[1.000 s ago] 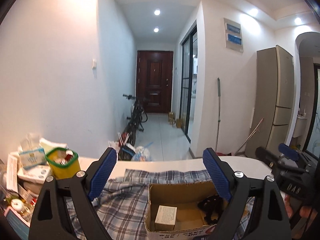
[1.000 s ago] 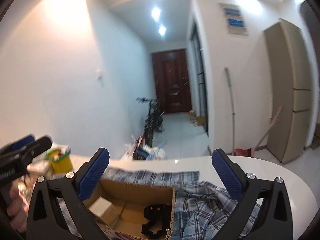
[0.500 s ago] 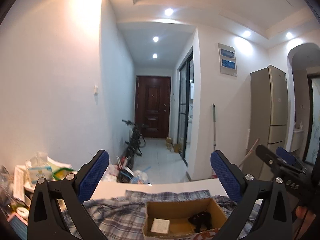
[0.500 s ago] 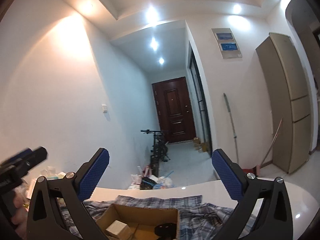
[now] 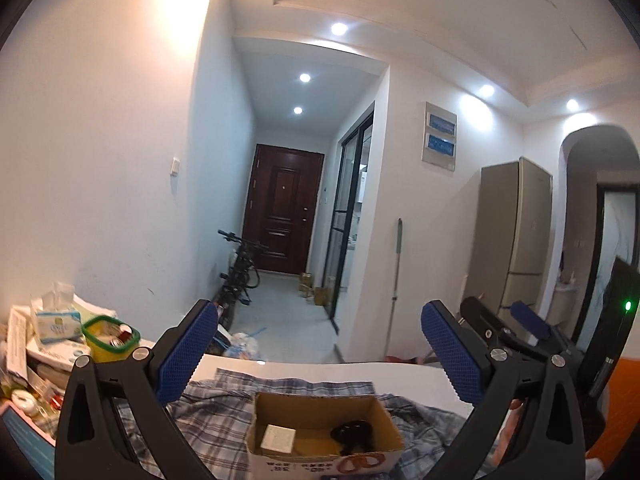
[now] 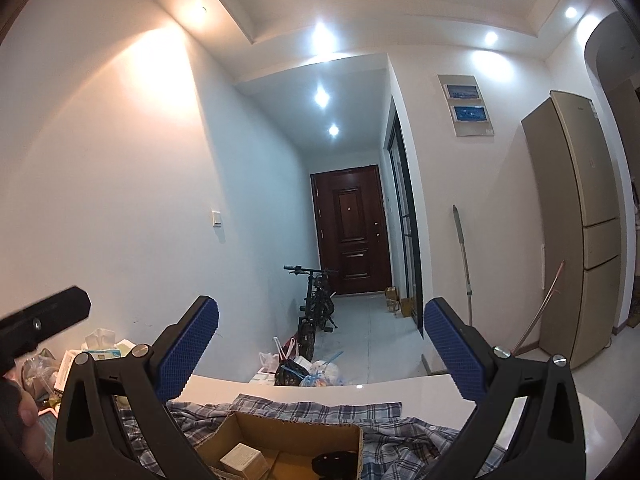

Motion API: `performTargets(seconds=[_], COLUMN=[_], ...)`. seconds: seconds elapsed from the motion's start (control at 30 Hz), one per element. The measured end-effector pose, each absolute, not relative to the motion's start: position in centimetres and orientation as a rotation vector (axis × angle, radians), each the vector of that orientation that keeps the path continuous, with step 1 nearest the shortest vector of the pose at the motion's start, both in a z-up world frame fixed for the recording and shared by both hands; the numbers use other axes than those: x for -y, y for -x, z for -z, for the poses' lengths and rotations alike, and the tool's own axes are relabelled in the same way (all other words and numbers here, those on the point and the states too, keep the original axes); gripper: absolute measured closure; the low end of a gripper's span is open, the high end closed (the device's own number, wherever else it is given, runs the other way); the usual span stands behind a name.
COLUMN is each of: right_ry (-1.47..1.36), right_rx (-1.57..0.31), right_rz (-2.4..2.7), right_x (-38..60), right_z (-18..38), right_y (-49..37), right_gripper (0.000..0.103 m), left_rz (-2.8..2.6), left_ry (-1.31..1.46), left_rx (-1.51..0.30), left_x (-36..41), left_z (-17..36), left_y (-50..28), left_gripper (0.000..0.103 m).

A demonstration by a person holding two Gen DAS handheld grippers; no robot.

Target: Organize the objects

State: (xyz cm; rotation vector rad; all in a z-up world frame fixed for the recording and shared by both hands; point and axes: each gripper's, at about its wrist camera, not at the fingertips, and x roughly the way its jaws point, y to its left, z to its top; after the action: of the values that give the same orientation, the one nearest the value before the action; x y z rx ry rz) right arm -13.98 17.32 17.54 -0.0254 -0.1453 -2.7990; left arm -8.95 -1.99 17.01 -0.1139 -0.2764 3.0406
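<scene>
Though now wider, left gripper (image 5: 318, 314) empty.

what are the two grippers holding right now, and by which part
Nothing. The left gripper and right gripper both have their jaws wide apart with only air between them, above the cardboard box.

1. A home, an apartment's living and entry area: a hallway at 12 o'clock ends in a dark wooden front door (image 5: 285, 207).
2. A bicycle (image 6: 316, 303) leans against the hallway wall, with bags (image 6: 304, 372) on the floor.
3. A tall fridge (image 5: 516, 236) stands at 2 o'clock, a mop (image 5: 396, 280) beside it.
4. A white counter (image 5: 320, 370) at 6 o'clock carries a plaid cloth (image 5: 216, 412), a cardboard box (image 5: 320, 408) and tissue packs (image 5: 56, 320).
</scene>
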Motion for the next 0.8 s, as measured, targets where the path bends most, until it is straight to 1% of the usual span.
performTargets(seconds=[0.17,0.33,0.5,0.67,0.8], right_ry=[0.017,0.011,0.004,0.006,-0.028], right_rx=[0.152,0.117,0.085,0.166,0.227], right_rz=[2.793,2.794,2.788,2.759,2.739], right_x=[-17.9,-18.2,-18.6,-20.0,-21.0], right_z=[-18.5,-18.5,-17.5,-15.4,-14.8], right_y=[12.1,9.7,6.9,4.1,3.3], right_gripper=[0.000,0.000,0.000,0.000,0.000], left_rz=[-3.035,-3.045,-3.032,-3.095,-3.108], left_ry=[0.170,0.200,0.218,0.151,0.152], left_rx=[0.340,0.294,0.290,0.218,0.149], left_x=[3.4,3.3,3.4,2.9,2.6], left_z=[-17.7,-17.8,-16.2,-13.9,-13.4], left_y=[8.3,6.5,3.5,0.6,0.4], left_gripper=[0.000,0.000,0.000,0.000,0.000])
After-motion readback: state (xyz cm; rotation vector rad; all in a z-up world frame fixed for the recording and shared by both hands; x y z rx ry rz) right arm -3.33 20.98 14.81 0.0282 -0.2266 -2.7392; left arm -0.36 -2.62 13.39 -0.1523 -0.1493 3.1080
